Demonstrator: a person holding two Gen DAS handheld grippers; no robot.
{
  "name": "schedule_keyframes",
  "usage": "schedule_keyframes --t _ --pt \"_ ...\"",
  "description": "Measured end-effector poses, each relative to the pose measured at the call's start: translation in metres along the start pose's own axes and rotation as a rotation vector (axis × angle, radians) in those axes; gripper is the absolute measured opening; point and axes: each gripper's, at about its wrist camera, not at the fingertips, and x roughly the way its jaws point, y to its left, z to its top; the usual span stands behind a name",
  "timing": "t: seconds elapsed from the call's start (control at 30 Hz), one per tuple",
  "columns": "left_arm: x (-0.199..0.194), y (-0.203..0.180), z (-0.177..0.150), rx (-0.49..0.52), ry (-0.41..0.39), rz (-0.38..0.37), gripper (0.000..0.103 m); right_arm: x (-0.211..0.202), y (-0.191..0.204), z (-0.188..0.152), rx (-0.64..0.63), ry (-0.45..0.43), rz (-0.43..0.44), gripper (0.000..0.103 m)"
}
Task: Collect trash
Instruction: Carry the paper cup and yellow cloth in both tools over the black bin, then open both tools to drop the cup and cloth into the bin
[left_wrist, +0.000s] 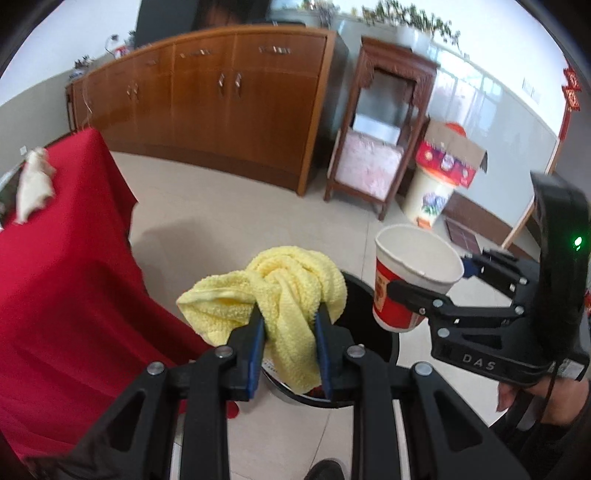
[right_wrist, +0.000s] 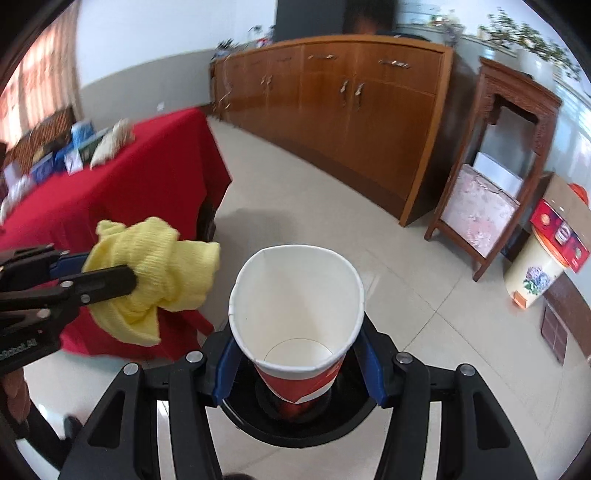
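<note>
My left gripper (left_wrist: 290, 328) is shut on a crumpled yellow cloth (left_wrist: 280, 284), held above the black round trash bin (left_wrist: 373, 317) on the floor. My right gripper (right_wrist: 299, 365) is shut on a red and white paper cup (right_wrist: 295, 306), squeezed out of round, held upright over the same bin (right_wrist: 295, 432). The cup also shows in the left wrist view (left_wrist: 413, 273), at the bin's right side. The cloth shows in the right wrist view (right_wrist: 159, 273), left of the cup.
A table with a red cloth (left_wrist: 62, 258) stands left of the bin, with a white crumpled item (left_wrist: 33, 181) and several boxes (right_wrist: 55, 155) on it. A wooden cabinet (left_wrist: 229, 99), a wooden stand (left_wrist: 380, 125) and a white floral bin (left_wrist: 428, 195) line the far wall.
</note>
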Motion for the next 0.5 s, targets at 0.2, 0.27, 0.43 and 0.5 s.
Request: schedule_keyframes --t 0.2,0.27,0.43,0.5 --pt "0.033 -0.006 -0.011 0.011 0.074 -0.014 0.026 0.036 -0.014 -0.018 -0.07 0.079 0.069 0.059" --pt "0.043 -0.007 -0.013 0.019 0.096 -0.019 0.026 0.05 -0.016 -0.025 -0.091 0.114 0.103 0.059" --pt "0.072 -0.013 -0.016 0.028 0.169 -0.06 0.038 0.084 -0.018 -0.038 -0.137 0.192 0.174 0.067" --pt "0.085 -0.008 -0.018 0.0 0.193 -0.055 0.063 0.099 -0.018 -0.044 -0.186 0.213 0.134 0.093"
